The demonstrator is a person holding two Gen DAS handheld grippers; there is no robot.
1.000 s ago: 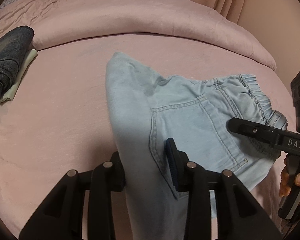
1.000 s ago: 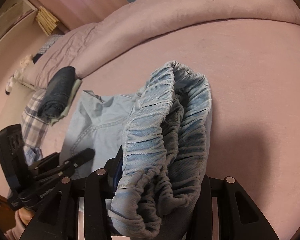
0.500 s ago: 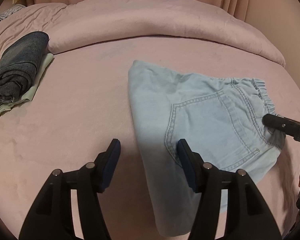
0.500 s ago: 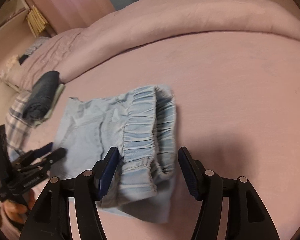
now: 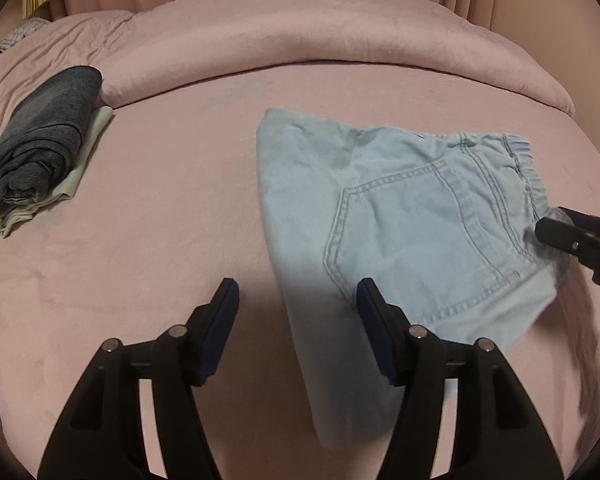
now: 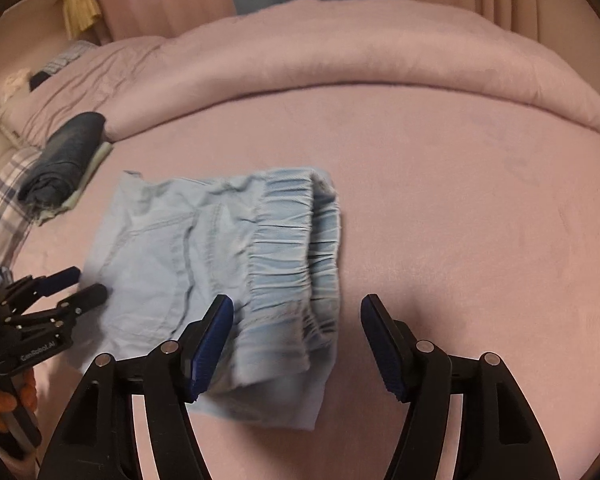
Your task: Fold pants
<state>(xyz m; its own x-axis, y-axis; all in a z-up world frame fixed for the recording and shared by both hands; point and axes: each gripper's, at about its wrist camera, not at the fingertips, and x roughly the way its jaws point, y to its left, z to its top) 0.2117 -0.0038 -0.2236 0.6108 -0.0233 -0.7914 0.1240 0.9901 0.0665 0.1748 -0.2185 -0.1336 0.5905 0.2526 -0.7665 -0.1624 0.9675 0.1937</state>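
Pants (image 5: 404, 216) lie folded on the pink bed (image 5: 160, 240), toward its right side; soft, light denim, best pinched at an edge; left gripper (image 5: 298, 328) is wide and holds nothing, though a second ago it pinched the cloth. Seen from the right: right gripper (image 6: 296, 344) is wide too; it let the waistband (image 6: 296, 248) go.

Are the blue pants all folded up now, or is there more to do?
Nearly done, it looks like. The light blue denim pants lie folded into a compact bundle on the pink bedspread, elastic waistband at one end. Nothing is in hand: the left gripper and right gripper are both open. Possibly left: adding them to the folded dark grey garment pile.
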